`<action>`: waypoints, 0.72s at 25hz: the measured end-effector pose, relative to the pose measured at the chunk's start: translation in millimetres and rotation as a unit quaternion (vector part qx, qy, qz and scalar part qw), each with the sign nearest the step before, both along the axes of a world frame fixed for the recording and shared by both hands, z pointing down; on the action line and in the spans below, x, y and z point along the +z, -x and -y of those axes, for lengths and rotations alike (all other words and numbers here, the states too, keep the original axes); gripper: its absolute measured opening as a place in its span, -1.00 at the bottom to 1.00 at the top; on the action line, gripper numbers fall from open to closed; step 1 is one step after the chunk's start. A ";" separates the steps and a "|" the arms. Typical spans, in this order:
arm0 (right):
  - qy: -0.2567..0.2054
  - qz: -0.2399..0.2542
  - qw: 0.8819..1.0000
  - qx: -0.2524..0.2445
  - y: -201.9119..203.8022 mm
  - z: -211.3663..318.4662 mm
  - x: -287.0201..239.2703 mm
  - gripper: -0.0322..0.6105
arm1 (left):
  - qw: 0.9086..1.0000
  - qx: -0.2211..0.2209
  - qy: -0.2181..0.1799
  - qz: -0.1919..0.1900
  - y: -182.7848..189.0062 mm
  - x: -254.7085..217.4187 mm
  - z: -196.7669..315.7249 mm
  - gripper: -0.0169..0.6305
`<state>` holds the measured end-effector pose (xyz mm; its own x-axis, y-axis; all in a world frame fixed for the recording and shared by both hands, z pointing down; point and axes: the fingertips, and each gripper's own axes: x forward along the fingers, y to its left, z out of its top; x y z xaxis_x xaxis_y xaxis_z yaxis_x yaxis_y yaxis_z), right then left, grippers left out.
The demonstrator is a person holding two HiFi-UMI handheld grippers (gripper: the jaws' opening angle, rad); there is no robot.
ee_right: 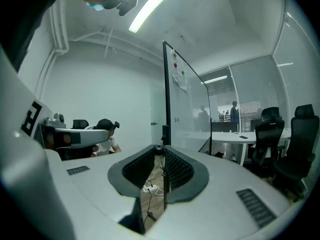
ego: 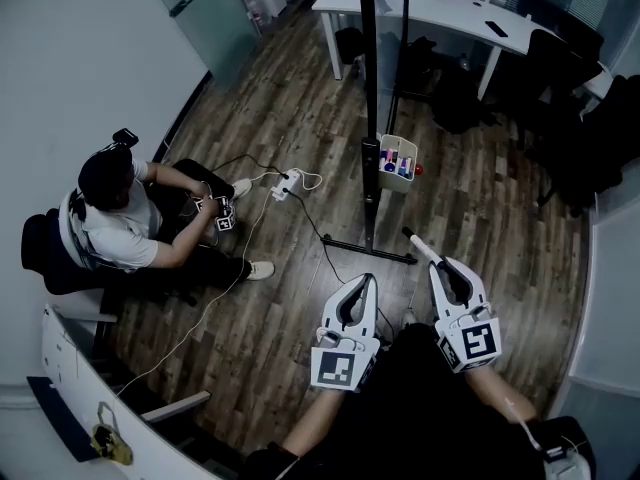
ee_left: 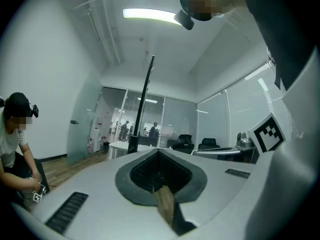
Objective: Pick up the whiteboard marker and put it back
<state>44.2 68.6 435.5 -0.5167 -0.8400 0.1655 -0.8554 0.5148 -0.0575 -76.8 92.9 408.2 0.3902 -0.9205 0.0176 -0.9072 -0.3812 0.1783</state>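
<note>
- Looking down in the head view, you have the right gripper point(ego: 435, 261) at lower centre-right. Its jaws are clamped on the whiteboard marker point(ego: 418, 243), a pale stick jutting past the tips toward the upper left, its long axis roughly in line with the jaws.
- Almost straight up-frame from the marker's free end, the white holder box point(ego: 398, 139) hangs on the whiteboard stand point(ego: 368, 88) with coloured items inside. That box is probably where the marker goes back. Bare floor lies between the two.
- Your left gripper point(ego: 372, 278) sits lower left of the right one, so the hand carrying the marker is the nearer to the box.
- In the left gripper view, the left gripper point(ee_left: 159, 151) has its pads together at the tip with nothing between them. The stand's dark pole rises just left of centre, and the marker is not in this frame.
- In the right gripper view, the right gripper point(ee_right: 159, 150) pinches the marker point(ee_right: 158, 146) at its tips, where it shows as a small dark round end. The whiteboard point(ee_right: 187, 109) stands straight behind it, its edge at centre frame and its face to the right.
</note>
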 end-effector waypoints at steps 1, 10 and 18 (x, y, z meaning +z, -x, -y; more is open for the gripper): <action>0.000 0.001 1.000 -0.003 1.0 -1.5 0.0 -0.66 | 1.000 0.001 -0.002 0.005 -0.7 -2.5 0.5 -0.94; -0.011 0.001 1.000 -0.014 -5.1 6.2 -4.1 -0.66 | 1.000 0.004 -0.003 0.014 -11.3 1.2 10.8 -0.94; -0.014 0.001 1.000 -0.016 -9.2 16.3 -8.0 -0.66 | 1.000 0.004 -0.004 0.020 -16.5 -1.6 19.9 -0.94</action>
